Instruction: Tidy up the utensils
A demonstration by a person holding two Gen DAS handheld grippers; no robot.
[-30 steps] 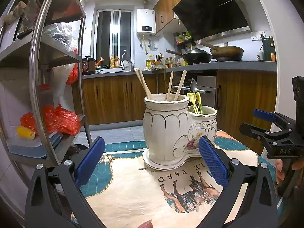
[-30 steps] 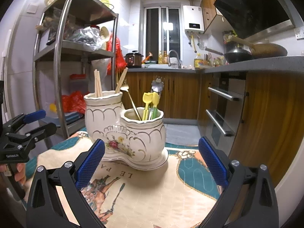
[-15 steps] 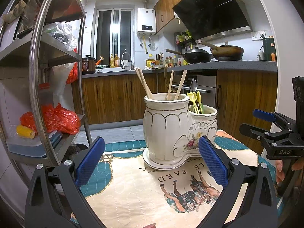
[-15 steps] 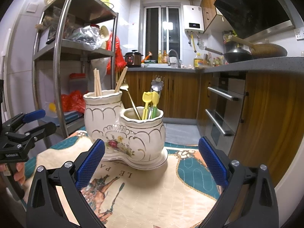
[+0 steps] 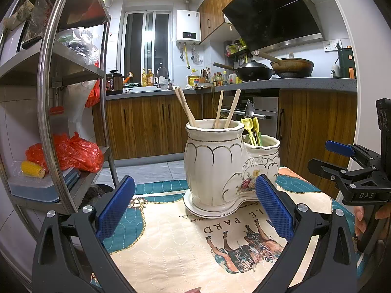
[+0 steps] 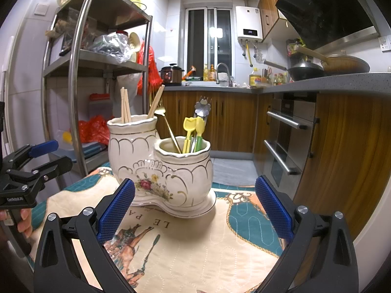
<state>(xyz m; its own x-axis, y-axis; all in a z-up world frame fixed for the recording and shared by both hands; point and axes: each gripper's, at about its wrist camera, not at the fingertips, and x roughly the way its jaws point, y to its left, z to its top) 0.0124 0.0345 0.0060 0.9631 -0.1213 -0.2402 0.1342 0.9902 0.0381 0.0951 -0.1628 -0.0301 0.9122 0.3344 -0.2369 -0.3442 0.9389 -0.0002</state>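
Observation:
A white ceramic double utensil holder (image 5: pixel 220 166) with gold trim stands on a printed cloth (image 5: pixel 185 239); it also shows in the right wrist view (image 6: pixel 168 171). Its tall pot holds wooden chopsticks (image 5: pixel 185 107). Its low pot holds yellow and green plastic utensils (image 6: pixel 193 131), a gold spoon (image 6: pixel 168 127) and a metal flower-shaped utensil (image 6: pixel 201 108). My left gripper (image 5: pixel 193 207) is open and empty in front of the holder. My right gripper (image 6: pixel 194 210) is open and empty on the holder's other side.
A steel shelf rack (image 5: pixel 48 97) with bags and boxes stands to the left. Wooden cabinets and a grey counter (image 5: pixel 293 83) with woks run behind. An oven (image 6: pixel 286 134) is at the right. The table edge is near on both sides.
Both views have shifted very slightly. The holder, the utensils and both grippers' opening are unchanged.

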